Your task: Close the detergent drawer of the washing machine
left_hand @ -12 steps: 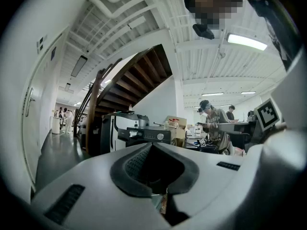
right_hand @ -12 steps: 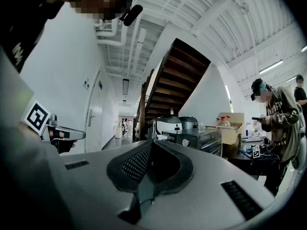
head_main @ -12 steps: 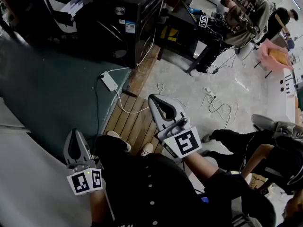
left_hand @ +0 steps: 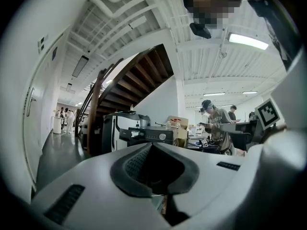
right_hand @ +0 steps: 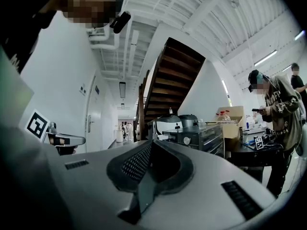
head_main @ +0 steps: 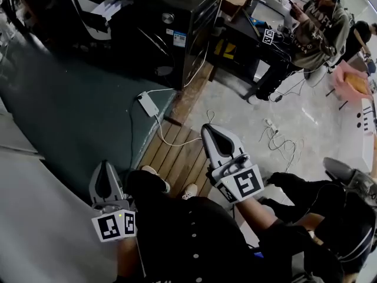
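- Washer [head_main: 165,46] stands dark and well ahead of both grippers. Its drawer is too small in every view to tell whether it is out or in.
- Right gripper [head_main: 212,128] is level and aimed toward the washer, with its jaws pressed together and nothing between them.
- Left gripper [head_main: 105,165] also has its jaws together and empty. It is farther from the washer than the right one.
- Shoes [head_main: 154,177] show between the grippers, on wood planks [head_main: 177,155] that run up to the washer's near corner.
- Power strip [head_main: 148,104] is white and lies on the green floor [head_main: 70,99] just in front of the washer.
- Table [head_main: 241,46] is dark and sits right beside the washer, with a person [head_main: 315,25] standing beyond it.
- Staircase [right_hand: 172,75] rises behind the washer.
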`<action>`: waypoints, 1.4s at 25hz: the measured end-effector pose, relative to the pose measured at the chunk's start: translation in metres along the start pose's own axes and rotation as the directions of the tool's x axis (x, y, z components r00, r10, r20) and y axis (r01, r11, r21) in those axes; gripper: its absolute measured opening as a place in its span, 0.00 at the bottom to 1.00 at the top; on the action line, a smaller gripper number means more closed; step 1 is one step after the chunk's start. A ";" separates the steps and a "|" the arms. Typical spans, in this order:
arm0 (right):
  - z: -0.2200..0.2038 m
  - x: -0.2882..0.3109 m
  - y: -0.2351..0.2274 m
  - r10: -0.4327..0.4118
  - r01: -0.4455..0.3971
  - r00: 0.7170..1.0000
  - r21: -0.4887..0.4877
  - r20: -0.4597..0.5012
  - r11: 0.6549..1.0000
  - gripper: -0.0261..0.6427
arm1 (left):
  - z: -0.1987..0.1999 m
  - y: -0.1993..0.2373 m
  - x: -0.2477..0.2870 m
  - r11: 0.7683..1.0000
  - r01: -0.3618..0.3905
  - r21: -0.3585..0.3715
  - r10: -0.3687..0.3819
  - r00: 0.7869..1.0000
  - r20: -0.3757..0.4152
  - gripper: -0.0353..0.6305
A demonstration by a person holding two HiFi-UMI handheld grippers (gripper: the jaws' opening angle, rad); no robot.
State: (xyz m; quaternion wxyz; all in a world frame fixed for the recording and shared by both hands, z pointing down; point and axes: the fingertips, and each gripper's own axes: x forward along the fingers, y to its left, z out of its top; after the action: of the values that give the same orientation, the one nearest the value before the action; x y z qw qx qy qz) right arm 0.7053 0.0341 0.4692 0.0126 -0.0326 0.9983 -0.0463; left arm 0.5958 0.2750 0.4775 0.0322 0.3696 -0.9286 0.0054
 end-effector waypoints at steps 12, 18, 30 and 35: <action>0.006 0.084 0.012 0.060 -0.060 0.998 0.003 0.010 0.998 0.36 | 0.007 0.061 0.042 0.998 -0.062 -0.014 0.062 0.998 0.004 0.07; 0.019 0.157 0.030 0.074 -0.074 0.997 -0.013 0.005 0.997 0.33 | 0.026 0.115 0.070 0.996 -0.094 -0.013 0.094 0.996 0.013 0.07; 0.111 0.275 0.095 0.126 -0.125 0.992 -0.049 0.022 0.991 0.33 | 0.117 0.224 0.089 0.989 -0.145 0.005 0.144 0.989 0.022 0.07; 0.115 0.297 0.102 0.121 -0.120 0.993 -0.042 0.010 0.992 0.32 | 0.118 0.243 0.098 0.987 -0.160 -0.015 0.160 0.987 0.005 0.07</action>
State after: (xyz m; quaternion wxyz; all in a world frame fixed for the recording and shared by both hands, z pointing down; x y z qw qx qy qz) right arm 0.4058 0.1049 0.3390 0.0209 0.0272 0.9991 -0.0248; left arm 0.3511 0.3808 0.3697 0.0313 0.2939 -0.9553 0.0000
